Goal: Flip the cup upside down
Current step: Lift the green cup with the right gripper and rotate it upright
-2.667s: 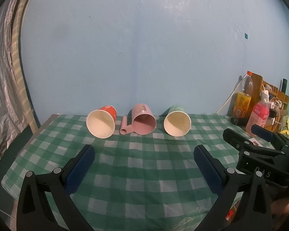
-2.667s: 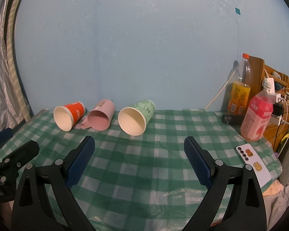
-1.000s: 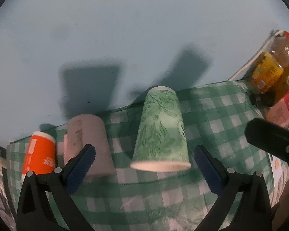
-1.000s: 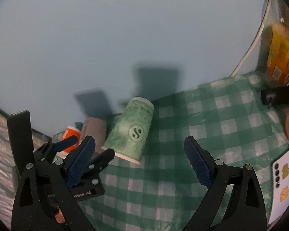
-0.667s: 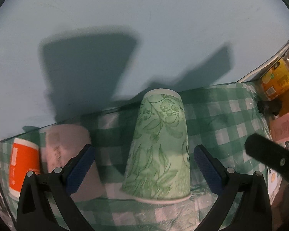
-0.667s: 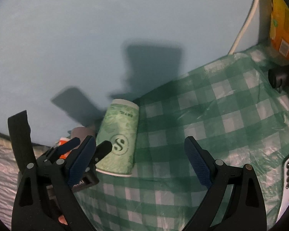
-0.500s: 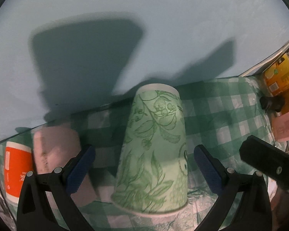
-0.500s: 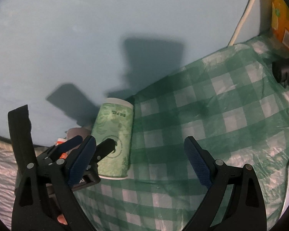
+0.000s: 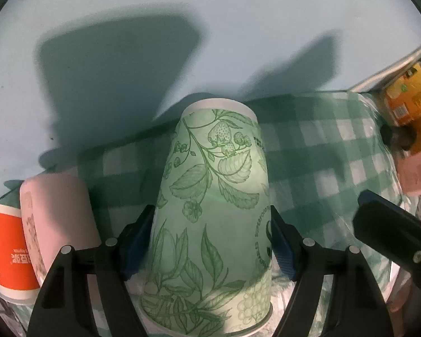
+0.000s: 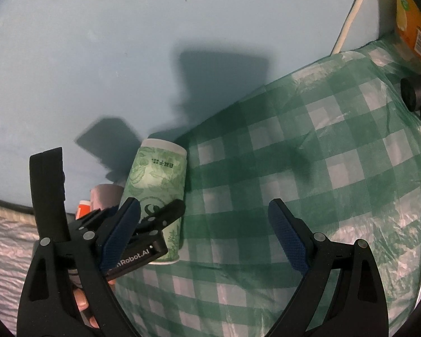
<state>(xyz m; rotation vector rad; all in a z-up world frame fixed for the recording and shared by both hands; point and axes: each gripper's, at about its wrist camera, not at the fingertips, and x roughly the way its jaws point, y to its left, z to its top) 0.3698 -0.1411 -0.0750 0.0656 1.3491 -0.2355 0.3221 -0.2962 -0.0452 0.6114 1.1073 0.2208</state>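
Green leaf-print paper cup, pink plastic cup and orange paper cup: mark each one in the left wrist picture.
Green leaf-print paper cup (image 9: pixel 210 224), left wrist view, middle of its printed side wall.
Pink plastic cup (image 9: pixel 56 213), left wrist view, on its side wall.
Orange paper cup (image 9: pixel 11 252), left wrist view, on the orange band.

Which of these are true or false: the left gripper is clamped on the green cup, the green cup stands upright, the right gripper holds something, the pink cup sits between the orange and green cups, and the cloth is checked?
1. The left gripper is clamped on the green leaf-print paper cup. True.
2. That cup stands upright on its base. False: it lies on its side on the cloth, rim toward the camera.
3. The right gripper holds something. False: it is open, with nothing between its fingers.
4. The pink cup lies between the orange cup and the green one. True.
5. The tablecloth is green-and-white checked. True.
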